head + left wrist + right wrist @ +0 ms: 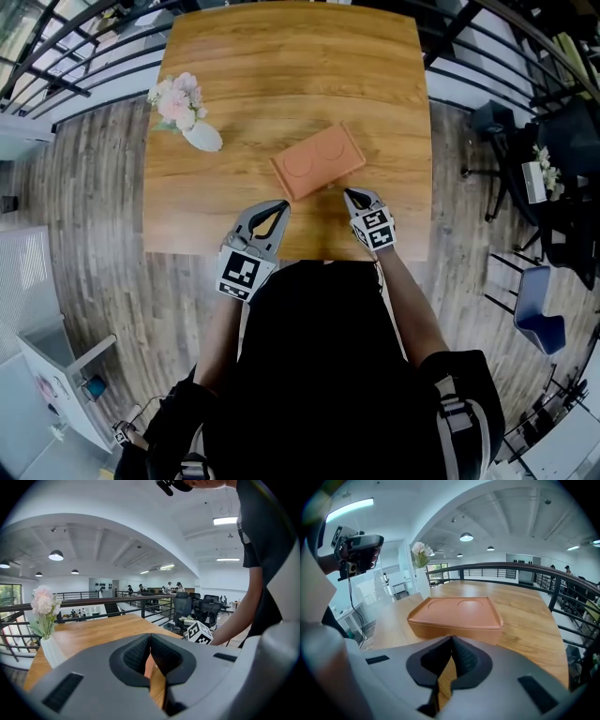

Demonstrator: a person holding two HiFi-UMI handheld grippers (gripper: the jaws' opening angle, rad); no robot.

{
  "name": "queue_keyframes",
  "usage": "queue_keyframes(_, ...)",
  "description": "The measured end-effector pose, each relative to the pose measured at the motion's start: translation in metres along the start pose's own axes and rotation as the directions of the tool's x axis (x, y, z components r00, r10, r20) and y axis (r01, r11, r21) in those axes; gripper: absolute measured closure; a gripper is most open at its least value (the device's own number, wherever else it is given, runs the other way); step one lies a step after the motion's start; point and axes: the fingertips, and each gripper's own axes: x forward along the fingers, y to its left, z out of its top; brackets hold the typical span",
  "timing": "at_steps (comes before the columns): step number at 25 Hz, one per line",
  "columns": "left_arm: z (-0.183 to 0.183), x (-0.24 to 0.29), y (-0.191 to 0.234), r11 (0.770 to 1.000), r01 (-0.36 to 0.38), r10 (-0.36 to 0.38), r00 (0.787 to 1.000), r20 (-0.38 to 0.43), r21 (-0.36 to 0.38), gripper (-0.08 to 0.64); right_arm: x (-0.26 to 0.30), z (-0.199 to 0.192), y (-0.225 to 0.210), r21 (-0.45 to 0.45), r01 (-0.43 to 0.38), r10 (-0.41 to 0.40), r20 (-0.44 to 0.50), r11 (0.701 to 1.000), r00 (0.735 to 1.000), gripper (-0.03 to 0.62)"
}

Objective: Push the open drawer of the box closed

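An orange-brown flat box (319, 161) with two round dents in its lid lies slantwise at the middle of the wooden table (281, 66). In the right gripper view the box (457, 613) shows a flush front face, with no drawer sticking out. My right gripper (348, 192) is shut and empty, its tips (451, 638) just short of the box's near right corner. My left gripper (283, 203) is also shut and empty, near the table's front edge, a little short of the box's near left corner. Its jaws (150, 634) meet with nothing between them.
A white vase with pink flowers (183, 108) stands at the table's left side, left of the box. Black railings (56, 66) run behind the table. Dark chairs (539, 309) stand on the floor to the right. The person's body covers the table's near edge.
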Motion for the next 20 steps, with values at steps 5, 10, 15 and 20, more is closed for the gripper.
queue_keyframes(5, -0.002, 0.002, -0.01, 1.0, 0.015, -0.015, 1.0, 0.009, -0.005, 0.537, -0.036, 0.013, 0.005, -0.028, 0.019, -0.018, 0.051, 0.999, 0.999, 0.577)
queue_keyframes(10, -0.009, 0.001, -0.016, 0.999, 0.032, -0.032, 0.999, 0.007, -0.002, 0.537, -0.063, 0.031, 0.008, -0.091, 0.039, -0.03, 0.1, 0.995, 0.995, 0.577)
queue_keyframes(15, -0.012, 0.004, -0.025, 0.999, 0.052, -0.052, 0.999, 0.003, -0.002, 0.537, -0.087, 0.051, 0.012, -0.137, 0.048, -0.029, 0.134, 0.989, 0.991, 0.577)
queue_keyframes(20, -0.011, 0.008, -0.026, 0.998, 0.059, -0.059, 0.998, 0.009, -0.008, 0.537, -0.099, 0.06, 0.016, -0.158, 0.037, -0.013, 0.153, 0.987, 0.988, 0.577)
